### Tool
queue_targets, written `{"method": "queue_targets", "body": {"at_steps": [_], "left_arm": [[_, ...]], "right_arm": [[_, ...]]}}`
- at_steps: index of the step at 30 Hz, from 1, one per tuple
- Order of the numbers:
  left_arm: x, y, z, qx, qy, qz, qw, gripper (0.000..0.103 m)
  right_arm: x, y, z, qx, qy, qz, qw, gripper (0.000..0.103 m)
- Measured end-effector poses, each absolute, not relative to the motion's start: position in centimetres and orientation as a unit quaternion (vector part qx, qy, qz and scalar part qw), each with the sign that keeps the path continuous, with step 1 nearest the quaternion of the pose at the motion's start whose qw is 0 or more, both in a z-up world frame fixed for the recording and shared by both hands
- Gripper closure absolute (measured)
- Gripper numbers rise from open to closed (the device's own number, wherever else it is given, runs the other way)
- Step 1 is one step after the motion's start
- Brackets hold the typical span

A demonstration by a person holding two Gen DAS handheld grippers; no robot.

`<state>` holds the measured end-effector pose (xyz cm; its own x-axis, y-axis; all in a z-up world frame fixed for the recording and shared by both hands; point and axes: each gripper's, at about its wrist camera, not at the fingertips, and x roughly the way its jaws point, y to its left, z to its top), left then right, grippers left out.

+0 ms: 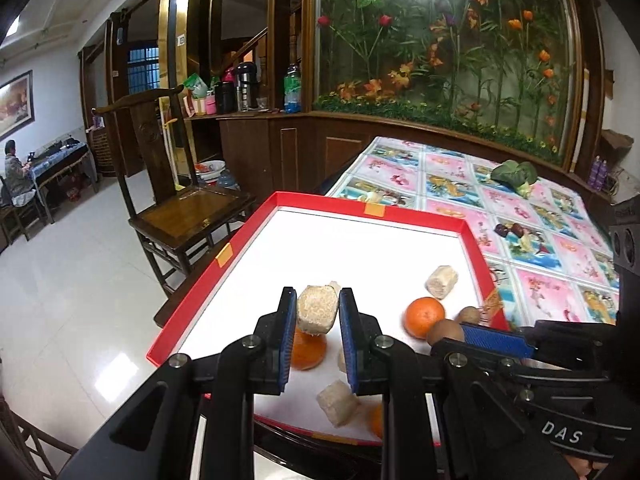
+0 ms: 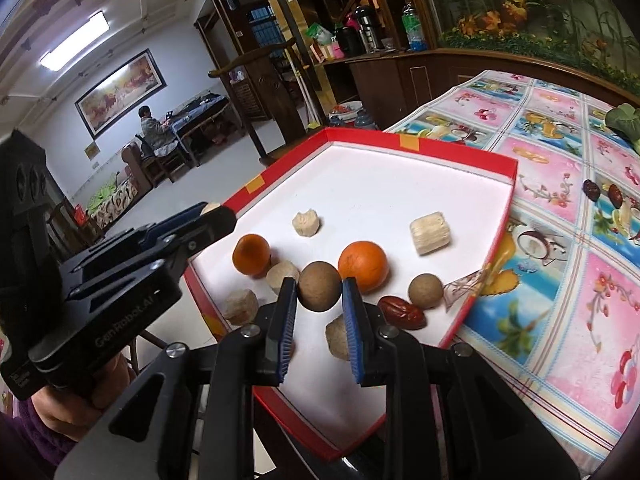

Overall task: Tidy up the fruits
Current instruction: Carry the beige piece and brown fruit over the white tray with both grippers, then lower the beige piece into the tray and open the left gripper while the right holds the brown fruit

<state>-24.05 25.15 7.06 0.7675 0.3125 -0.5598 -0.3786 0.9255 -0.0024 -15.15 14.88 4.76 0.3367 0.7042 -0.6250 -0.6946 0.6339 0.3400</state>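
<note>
My left gripper [image 1: 318,300] is shut on a beige puffed block [image 1: 317,310], held just above the red-rimmed white tray [image 1: 400,216]. In the right wrist view that gripper [image 2: 214,210] hangs over the tray's left rim [image 2: 440,148]. My right gripper [image 2: 319,286] is shut on a brown round fruit [image 2: 320,286] over the tray's near part. On the tray lie two oranges [image 2: 251,254] [image 2: 363,266], several beige blocks such as one [image 2: 430,233], another brown round fruit [image 2: 425,291] and a red date [image 2: 402,312].
The tray sits at the corner of a table with a flowery cloth [image 2: 560,280]. Two dark dates [image 2: 592,190] and a green vegetable [image 1: 514,174] lie on the cloth. A wooden chair [image 1: 188,208] stands left of the table. A person [image 2: 150,128] sits far off.
</note>
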Motion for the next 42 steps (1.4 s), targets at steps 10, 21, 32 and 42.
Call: {"method": "queue_targets", "body": {"at_steps": [10,21,32,42], "left_arm": [[-24.0,25.6,6.5,-0.044,0.297,0.201,0.932,0.083],[-23.8,26.1,5.8,-0.041,0.307,0.212,0.927,0.083],[-23.5,26.6,5.3,-0.031,0.314,0.227,0.921,0.083],[-22.8,25.9,5.0,-0.019,0.321,0.223,0.920,0.083]], "right_arm": [[-14.6,15.6,4.0,0.006,0.388,0.419,0.821,0.078],[-15.0,15.7,3.7,0.012,0.367,0.431,0.824,0.078],[-15.6,16.5,3.5,-0.021,0.363,0.446,0.818,0.078],[-15.8,16.6,3.3,-0.026,0.359,0.446,0.819,0.078]]}}
